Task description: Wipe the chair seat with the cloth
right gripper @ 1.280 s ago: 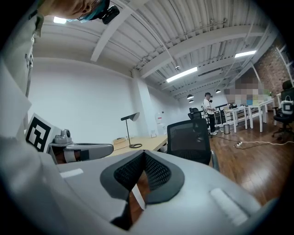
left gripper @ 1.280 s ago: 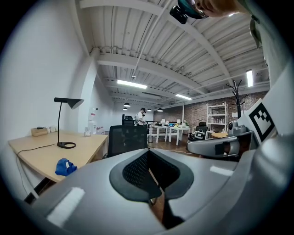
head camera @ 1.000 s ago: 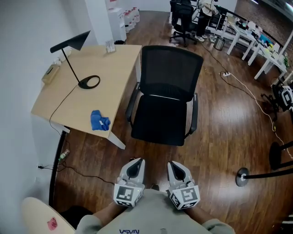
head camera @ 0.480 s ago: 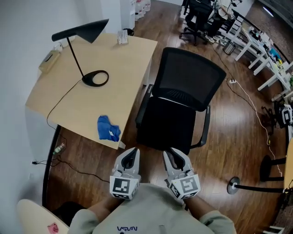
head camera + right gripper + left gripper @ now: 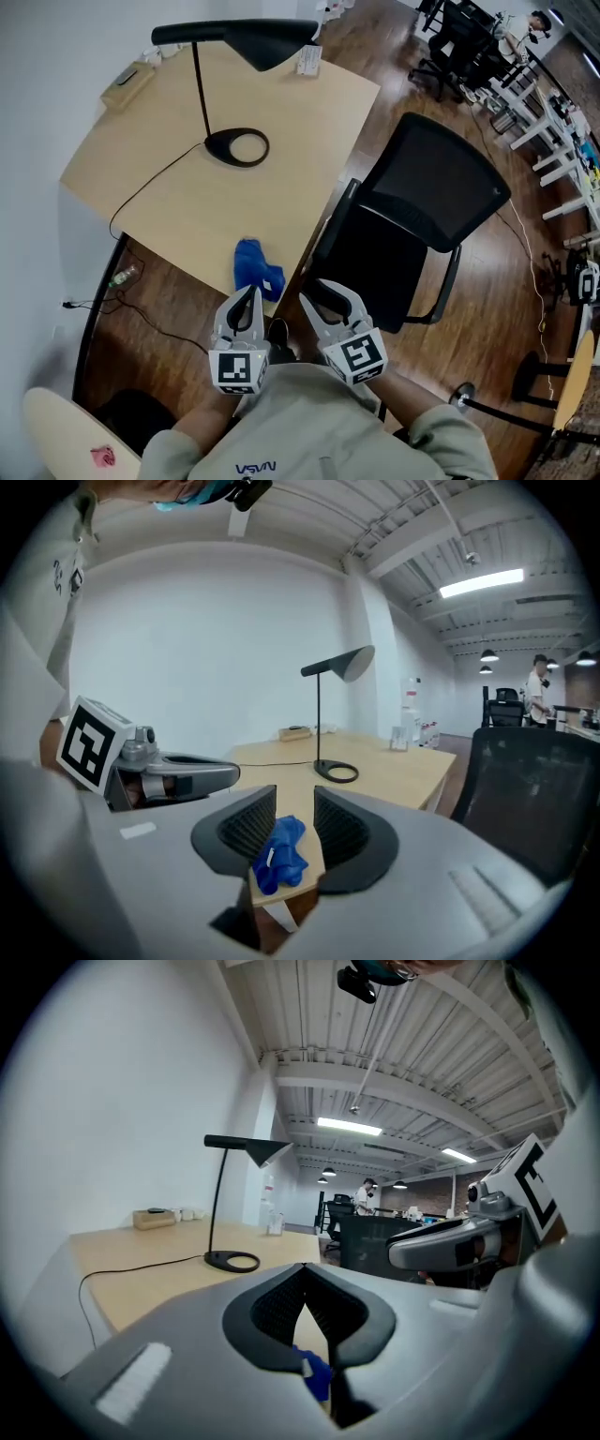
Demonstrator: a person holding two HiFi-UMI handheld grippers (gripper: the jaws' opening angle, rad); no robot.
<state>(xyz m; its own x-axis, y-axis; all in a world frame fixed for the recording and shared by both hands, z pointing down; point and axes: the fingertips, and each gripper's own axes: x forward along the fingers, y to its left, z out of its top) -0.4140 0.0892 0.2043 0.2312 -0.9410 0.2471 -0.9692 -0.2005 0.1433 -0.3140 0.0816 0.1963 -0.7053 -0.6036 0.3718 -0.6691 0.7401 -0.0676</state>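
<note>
Wooden flooring was seen beneath a light wood desk (image 5: 178, 211), at whose near edge the blue cloth (image 5: 256, 269) was laid, left of the black office chair seat (image 5: 375, 272). Near the cloth, the left gripper (image 5: 247, 298) was held closed and empty. The jaws of the right gripper (image 5: 326, 292) had just been opening, with nothing gripped between them.
</note>
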